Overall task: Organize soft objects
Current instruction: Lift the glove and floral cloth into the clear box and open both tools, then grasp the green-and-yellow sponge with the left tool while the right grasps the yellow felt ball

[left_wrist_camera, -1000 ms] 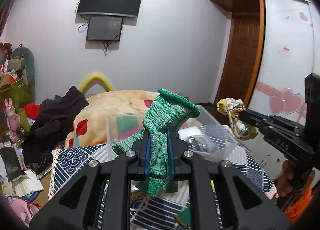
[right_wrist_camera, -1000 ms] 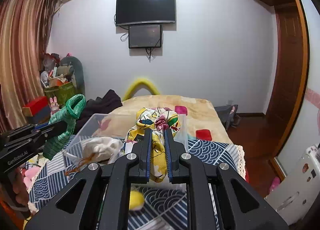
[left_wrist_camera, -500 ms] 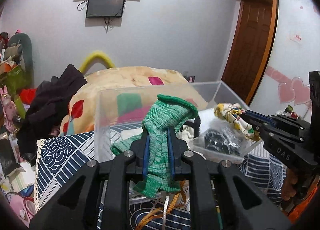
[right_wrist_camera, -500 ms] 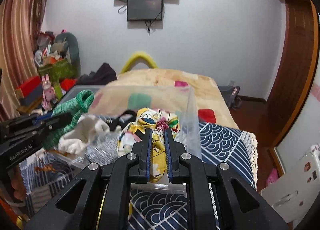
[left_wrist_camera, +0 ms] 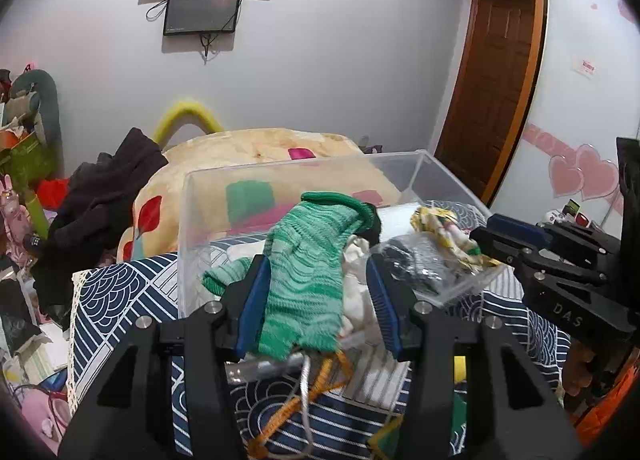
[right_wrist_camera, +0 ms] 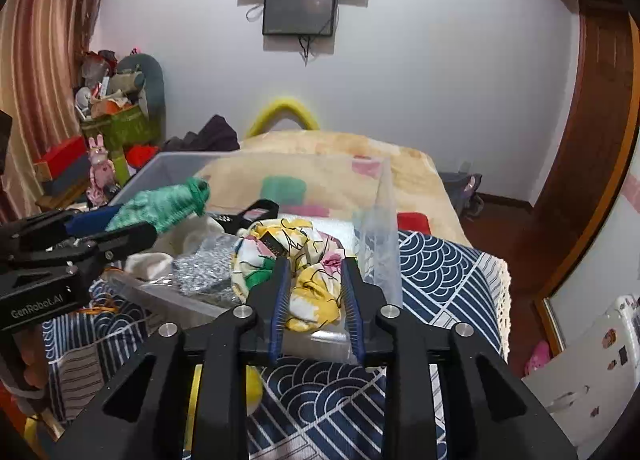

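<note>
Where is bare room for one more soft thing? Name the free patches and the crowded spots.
Free: the wave-pattern cloth right of the clear bin, and left of it. Inside, only the far left corner looks bare. Crowded: the bin's near half, packed with green knit glove, white cloth, grey bagged item and floral cloth.

Both tools were matte black plastic with blue ribbed pads and silver screws. The left tool (left_wrist_camera: 316, 292) bore pale "GenRobot.AI" lettering, the right tool (right_wrist_camera: 316, 296) "DAS". Bare fingers (right_wrist_camera: 32, 372) gripped the left handle, and an orange sleeve (left_wrist_camera: 612, 400) showed under the right.
</note>
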A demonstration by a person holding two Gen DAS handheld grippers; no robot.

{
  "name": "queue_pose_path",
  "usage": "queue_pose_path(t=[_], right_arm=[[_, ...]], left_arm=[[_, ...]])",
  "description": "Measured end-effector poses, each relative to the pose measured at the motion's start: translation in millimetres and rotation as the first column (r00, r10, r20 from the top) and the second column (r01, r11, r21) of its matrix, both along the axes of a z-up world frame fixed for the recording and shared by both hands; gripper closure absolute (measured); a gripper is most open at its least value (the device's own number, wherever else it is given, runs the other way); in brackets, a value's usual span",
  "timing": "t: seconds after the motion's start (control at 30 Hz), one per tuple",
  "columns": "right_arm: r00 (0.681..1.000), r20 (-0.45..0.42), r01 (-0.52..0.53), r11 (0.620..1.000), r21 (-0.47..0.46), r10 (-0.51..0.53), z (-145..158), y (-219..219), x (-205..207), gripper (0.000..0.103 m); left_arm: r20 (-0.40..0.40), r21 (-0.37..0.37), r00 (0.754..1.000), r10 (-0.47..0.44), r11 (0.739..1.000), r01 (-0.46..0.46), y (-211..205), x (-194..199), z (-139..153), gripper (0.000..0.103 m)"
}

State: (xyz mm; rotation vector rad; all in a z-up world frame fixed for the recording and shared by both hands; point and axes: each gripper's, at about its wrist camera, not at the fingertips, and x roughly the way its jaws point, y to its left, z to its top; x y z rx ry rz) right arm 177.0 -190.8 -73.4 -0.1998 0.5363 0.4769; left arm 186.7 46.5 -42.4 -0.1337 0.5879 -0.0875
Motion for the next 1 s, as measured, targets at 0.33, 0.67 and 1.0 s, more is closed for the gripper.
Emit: queue_pose_path(t=[0.33, 0.67, 1.0], right_arm=[[0.996, 0.081, -0.043, 0.998, 0.042, 0.040, 17, -7, -31, 0.062], [0.995, 0.069, -0.070, 0.996, 0.062, 0.066, 9, -15, -52, 0.059], [0.997, -0.033, -0.063, 0.998, 0.013, 0.063, -29, -14, -59, 0.059]], left_arm=[[0.088, 0.025, 0.996, -0.007, 1.000, 0.005, -12, -44, 22, 0.030], [0.113, 0.070, 0.994, -0.008, 0.998, 0.000, -25, -88, 15, 0.019], [-0.025, 0.018, 0.999, -0.047, 0.999, 0.047, -42, -99, -29, 0.019]])
